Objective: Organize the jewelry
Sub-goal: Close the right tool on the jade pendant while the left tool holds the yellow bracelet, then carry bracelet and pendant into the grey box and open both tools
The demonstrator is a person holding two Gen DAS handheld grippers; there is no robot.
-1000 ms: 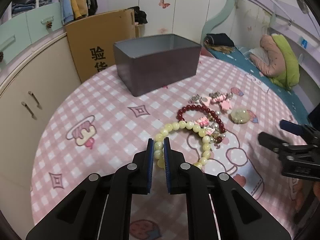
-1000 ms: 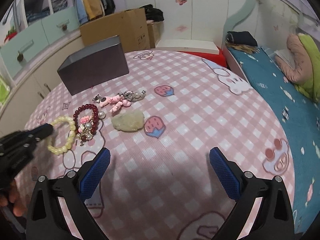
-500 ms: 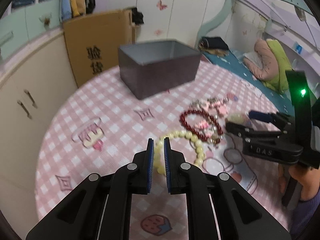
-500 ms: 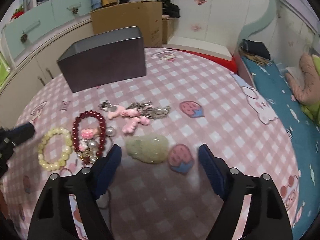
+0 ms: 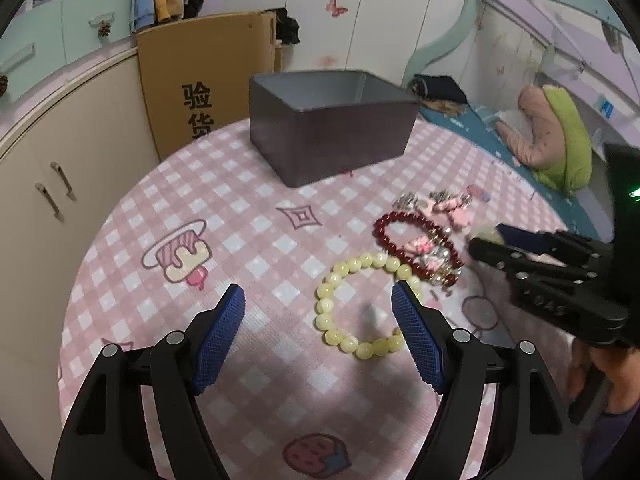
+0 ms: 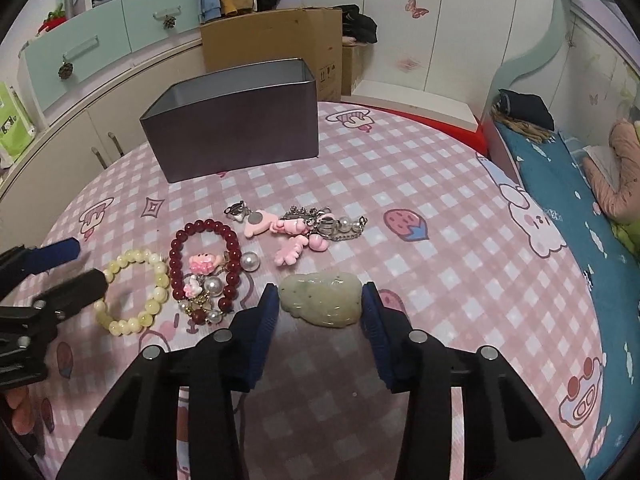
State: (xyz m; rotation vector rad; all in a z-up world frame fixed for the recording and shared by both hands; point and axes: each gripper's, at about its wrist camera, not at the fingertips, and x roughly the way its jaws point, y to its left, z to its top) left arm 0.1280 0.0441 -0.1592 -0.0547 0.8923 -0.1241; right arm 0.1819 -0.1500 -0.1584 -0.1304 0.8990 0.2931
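A yellow bead bracelet (image 5: 362, 350) lies flat on the pink checked tablecloth, between the jaws of my left gripper (image 5: 318, 292); those jaws are opening and the pads stand clear of it. To its right is a dark red bead bracelet (image 5: 384, 220) with small charms. My right gripper (image 6: 320, 292) is closing around a pale green jade pendant (image 6: 320, 300), which lies on the cloth with the blue pads right at its two sides. Behind it is a heap of pink charms and chains (image 6: 296, 226). A grey open box (image 6: 236, 132) stands at the back.
The round table's edge (image 5: 120, 208) curves close to cream cupboards on the left. A cardboard carton (image 5: 208, 80) stands behind the box. A bed (image 6: 560, 184) runs along the right side. A person's hand (image 5: 600, 368) holds the right gripper.
My left gripper's jaws have sprung apart and let go of the yellow bracelet, which now lies on the cloth. The right gripper has moved in over the jade pendant and narrowed.
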